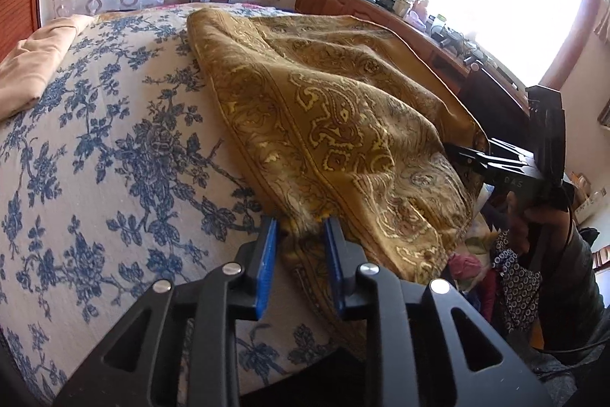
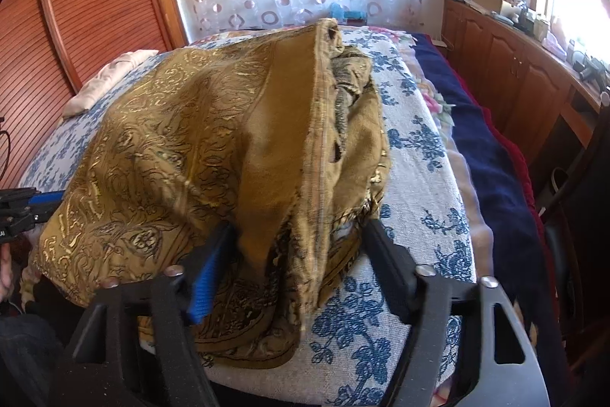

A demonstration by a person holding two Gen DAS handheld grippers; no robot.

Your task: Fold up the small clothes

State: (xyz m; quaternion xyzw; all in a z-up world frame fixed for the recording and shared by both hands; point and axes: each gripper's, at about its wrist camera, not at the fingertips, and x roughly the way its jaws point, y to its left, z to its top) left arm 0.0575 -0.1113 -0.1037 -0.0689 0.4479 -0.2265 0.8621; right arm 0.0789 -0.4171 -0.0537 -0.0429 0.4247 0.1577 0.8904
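Note:
A golden paisley cloth (image 1: 343, 109) lies rumpled on the bed's blue-flowered cover (image 1: 114, 147). In the left wrist view my left gripper (image 1: 299, 239) is shut on a bunched near corner of it, the fabric filling the gap between the blue pads. My right gripper (image 1: 453, 149) reaches the cloth's right edge, held by a hand. In the right wrist view the cloth (image 2: 171, 140) rises in a raised fold with a seam. My right gripper (image 2: 297, 239) stands open astride that fold; its fingers sit wide apart beside the fabric. The left gripper (image 2: 42, 197) shows at the far left.
A folded beige cloth (image 1: 34, 63) lies at the bed's far left. A dark blue blanket (image 2: 495, 159) runs along the bed's right side. Beyond it stands a cluttered wooden cabinet (image 2: 514, 71) under the window. A slatted wooden wardrobe (image 2: 95, 6) stands on the left.

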